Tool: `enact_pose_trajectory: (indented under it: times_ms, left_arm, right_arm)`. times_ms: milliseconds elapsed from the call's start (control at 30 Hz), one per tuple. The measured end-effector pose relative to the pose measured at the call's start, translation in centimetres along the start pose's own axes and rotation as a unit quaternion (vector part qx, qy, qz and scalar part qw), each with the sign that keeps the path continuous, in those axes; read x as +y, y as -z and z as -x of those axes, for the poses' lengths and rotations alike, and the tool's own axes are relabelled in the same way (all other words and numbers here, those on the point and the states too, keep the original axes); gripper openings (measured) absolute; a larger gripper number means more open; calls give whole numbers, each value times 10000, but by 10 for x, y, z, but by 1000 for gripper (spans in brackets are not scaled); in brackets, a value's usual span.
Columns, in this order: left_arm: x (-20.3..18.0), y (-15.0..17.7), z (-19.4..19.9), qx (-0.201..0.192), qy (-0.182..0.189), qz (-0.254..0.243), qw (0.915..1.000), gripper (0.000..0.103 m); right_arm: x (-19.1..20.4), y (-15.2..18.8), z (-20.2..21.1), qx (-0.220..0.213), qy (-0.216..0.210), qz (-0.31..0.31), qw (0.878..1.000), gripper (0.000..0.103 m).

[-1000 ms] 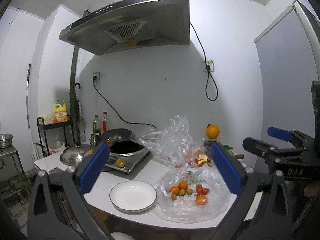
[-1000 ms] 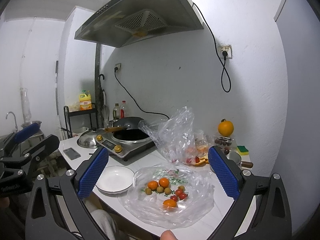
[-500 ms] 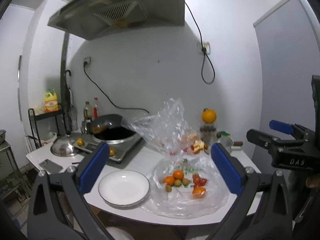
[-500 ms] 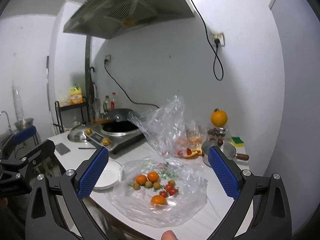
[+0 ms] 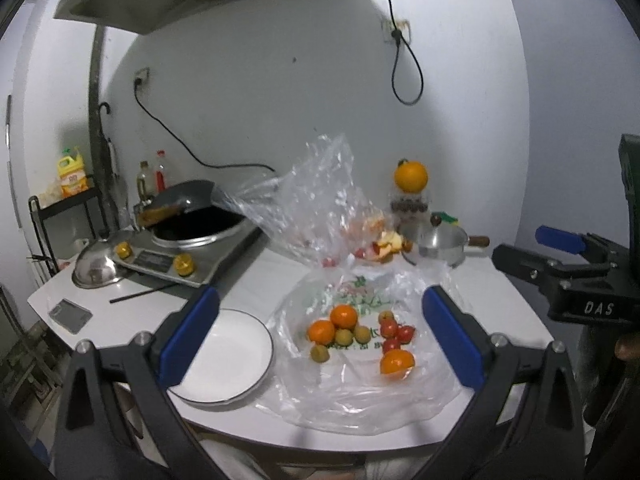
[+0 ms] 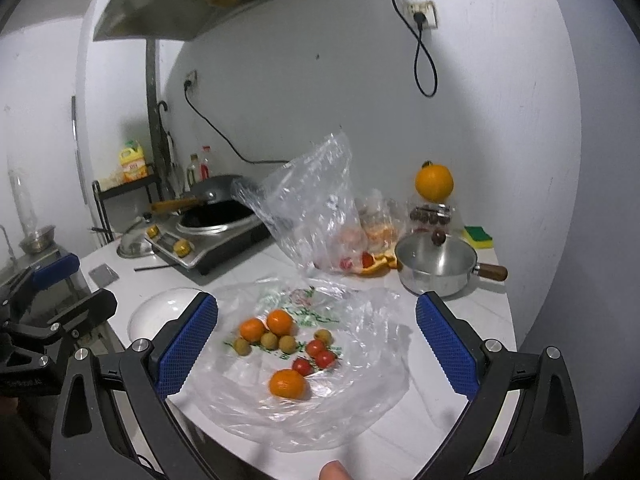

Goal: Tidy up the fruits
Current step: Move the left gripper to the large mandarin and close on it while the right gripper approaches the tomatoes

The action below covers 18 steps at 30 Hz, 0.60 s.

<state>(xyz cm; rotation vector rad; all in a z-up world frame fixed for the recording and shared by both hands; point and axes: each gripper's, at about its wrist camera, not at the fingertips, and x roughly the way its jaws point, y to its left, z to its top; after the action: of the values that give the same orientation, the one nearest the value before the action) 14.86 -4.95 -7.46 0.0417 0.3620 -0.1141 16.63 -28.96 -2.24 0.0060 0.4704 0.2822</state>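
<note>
Left wrist view: the left tongs (image 5: 316,334) are hanging wide open and empty over the worktop (image 5: 256,280). The fruits (image 5: 360,332) are all lying on the bag (image 5: 360,392); the plate (image 5: 224,356) beside it is sitting bare.

Right wrist view: the right tongs (image 6: 316,344) are gaping too, holding nothing above the fruits (image 6: 286,344). I judge sorting is only starting.

I count on the flat plastic bag (image 6: 360,400): three oranges (image 6: 286,383), four longans (image 6: 269,340), three cherry tomatoes (image 6: 303,366). One white plate (image 5: 228,356), one saucepan (image 6: 438,268), two bags.
</note>
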Motion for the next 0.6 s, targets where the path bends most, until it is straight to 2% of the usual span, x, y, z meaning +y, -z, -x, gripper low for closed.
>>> enact_pose_trajectory:
  times_ms: [300, 533, 600]
  left_arm:
    - [-18, 14, -59, 587, 262, -140, 9978, 102]
    - [-33, 29, -98, 1018, 432, -250, 9936, 101]
    - [-37, 32, -107, 1117, 483, -272, 9922, 101]
  right_arm:
    - [-30, 17, -43, 496, 60, -220, 9985, 101]
    - [-47, 27, -65, 664, 45, -264, 9974, 101]
    - [-50, 29, -69, 684, 0, -271, 9973, 98]
